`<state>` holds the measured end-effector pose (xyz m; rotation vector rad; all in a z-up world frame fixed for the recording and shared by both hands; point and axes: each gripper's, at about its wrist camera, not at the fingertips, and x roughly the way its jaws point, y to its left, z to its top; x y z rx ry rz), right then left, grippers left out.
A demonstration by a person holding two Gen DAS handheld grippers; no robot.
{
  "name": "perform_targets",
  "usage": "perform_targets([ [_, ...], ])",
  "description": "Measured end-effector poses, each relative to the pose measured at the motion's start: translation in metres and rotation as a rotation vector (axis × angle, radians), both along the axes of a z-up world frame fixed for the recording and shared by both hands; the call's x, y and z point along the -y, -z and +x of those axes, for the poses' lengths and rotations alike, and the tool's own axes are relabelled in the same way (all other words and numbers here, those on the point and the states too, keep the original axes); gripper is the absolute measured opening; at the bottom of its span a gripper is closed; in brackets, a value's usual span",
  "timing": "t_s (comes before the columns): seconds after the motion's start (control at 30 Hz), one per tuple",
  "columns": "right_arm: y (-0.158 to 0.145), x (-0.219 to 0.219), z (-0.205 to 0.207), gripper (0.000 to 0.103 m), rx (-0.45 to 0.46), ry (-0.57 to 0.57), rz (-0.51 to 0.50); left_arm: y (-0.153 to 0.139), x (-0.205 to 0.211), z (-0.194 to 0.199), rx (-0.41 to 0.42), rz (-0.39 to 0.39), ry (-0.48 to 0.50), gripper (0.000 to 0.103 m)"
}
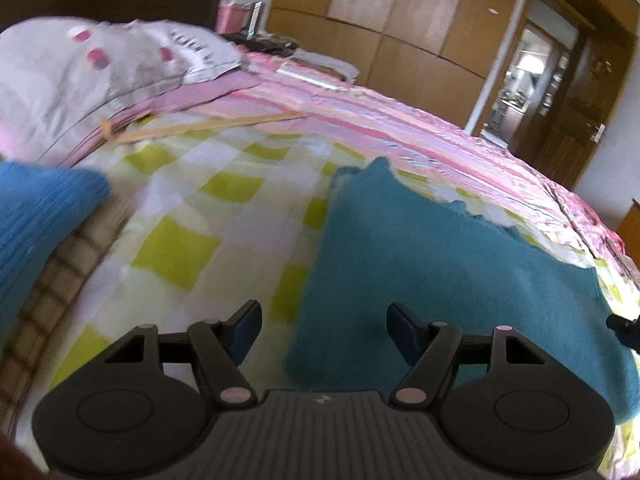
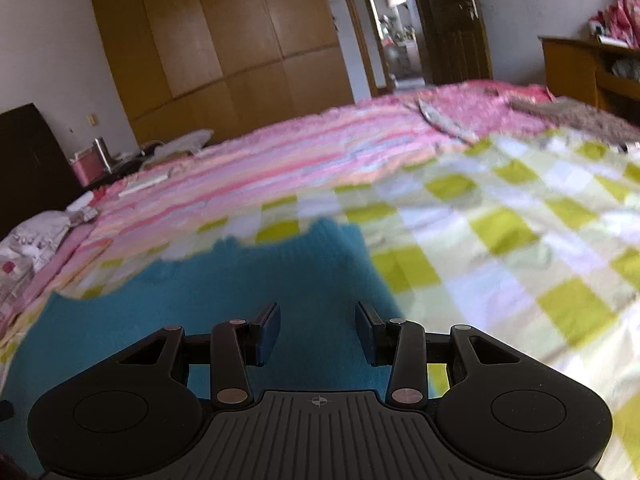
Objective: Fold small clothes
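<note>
A teal knitted garment (image 1: 420, 264) lies flat on the yellow-and-white checked sheet (image 1: 192, 216). My left gripper (image 1: 324, 332) hovers over the garment's left edge, open, with nothing between its fingers. In the right wrist view the same teal garment (image 2: 240, 292) spreads below and to the left. My right gripper (image 2: 318, 334) is above its right part, its fingers apart and not pressing on anything. A tip of the right gripper (image 1: 622, 326) shows at the right edge of the left wrist view.
A blue knit piece (image 1: 36, 224) lies at the far left on a brown checked cloth (image 1: 48, 300). A grey pillow (image 1: 80, 76) and pink striped bedding (image 1: 360, 120) sit beyond. Wooden wardrobes (image 2: 224, 32) and an open door (image 2: 396, 20) stand behind the bed.
</note>
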<state>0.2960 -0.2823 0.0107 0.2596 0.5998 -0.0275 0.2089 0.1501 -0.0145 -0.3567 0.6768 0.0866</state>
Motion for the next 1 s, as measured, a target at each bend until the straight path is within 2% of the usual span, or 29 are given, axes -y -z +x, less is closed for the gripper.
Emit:
perform_targets([
  [0.17,-0.006,-0.006,0.005,0.040,-0.038,-0.003,-0.032,0.007,-0.011,-0.009,-0.039,-0.086,-0.058,0.075],
  [0.33,-0.025,-0.037,0.004,0.040,-0.008,-0.072,-0.030,0.010,-0.009,-0.015,-0.043,-0.105,-0.078,0.075],
  [0.67,-0.042,-0.185,0.047,0.043,-0.088,-0.396,-0.034,0.017,-0.020,-0.017,-0.044,-0.191,-0.051,0.075],
  [0.83,-0.034,-0.254,0.070,0.048,-0.158,-0.491,-0.040,0.021,-0.023,-0.014,-0.050,-0.220,-0.035,0.075],
  [1.0,-0.024,-0.302,0.089,0.051,-0.220,-0.518,-0.057,0.022,-0.023,-0.013,-0.046,-0.218,-0.011,0.075],
])
